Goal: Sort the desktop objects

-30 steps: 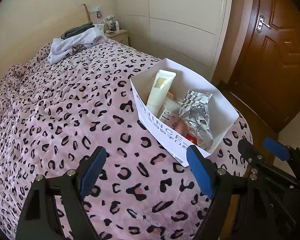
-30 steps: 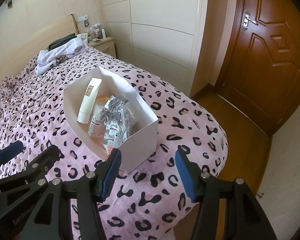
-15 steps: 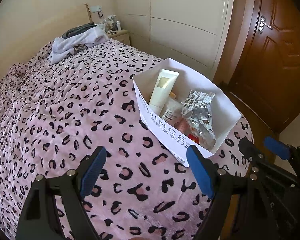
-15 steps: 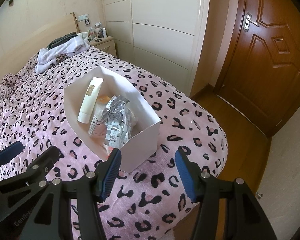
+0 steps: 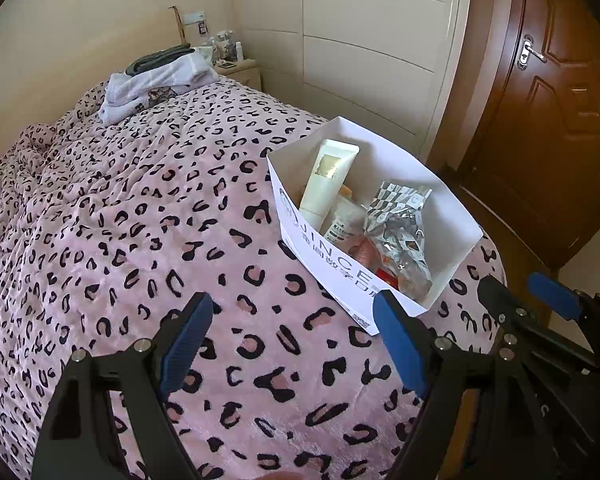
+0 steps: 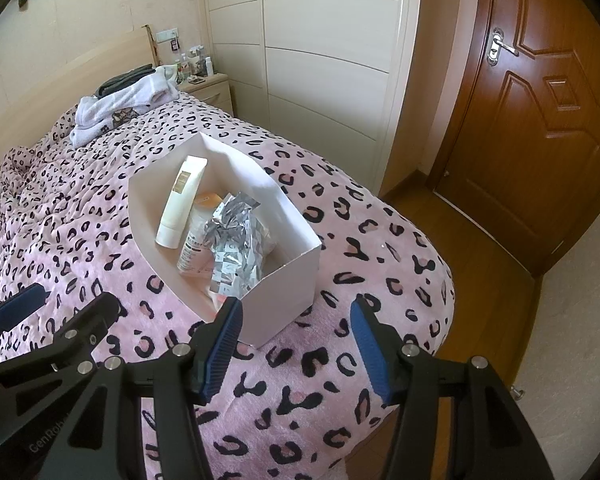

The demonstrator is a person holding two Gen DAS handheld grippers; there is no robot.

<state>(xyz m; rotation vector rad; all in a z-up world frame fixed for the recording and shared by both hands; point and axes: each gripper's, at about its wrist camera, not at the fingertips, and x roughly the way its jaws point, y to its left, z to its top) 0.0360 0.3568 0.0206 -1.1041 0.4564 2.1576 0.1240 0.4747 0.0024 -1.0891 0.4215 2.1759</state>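
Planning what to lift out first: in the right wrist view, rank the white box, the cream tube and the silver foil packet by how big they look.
1. white box
2. silver foil packet
3. cream tube
The packet is crumpled and the tube partly buried, so ranks 2 and 3 are unsure.

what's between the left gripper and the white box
Only bare leopard-print blanket lies between the left gripper and the white box, seen in the left wrist view.
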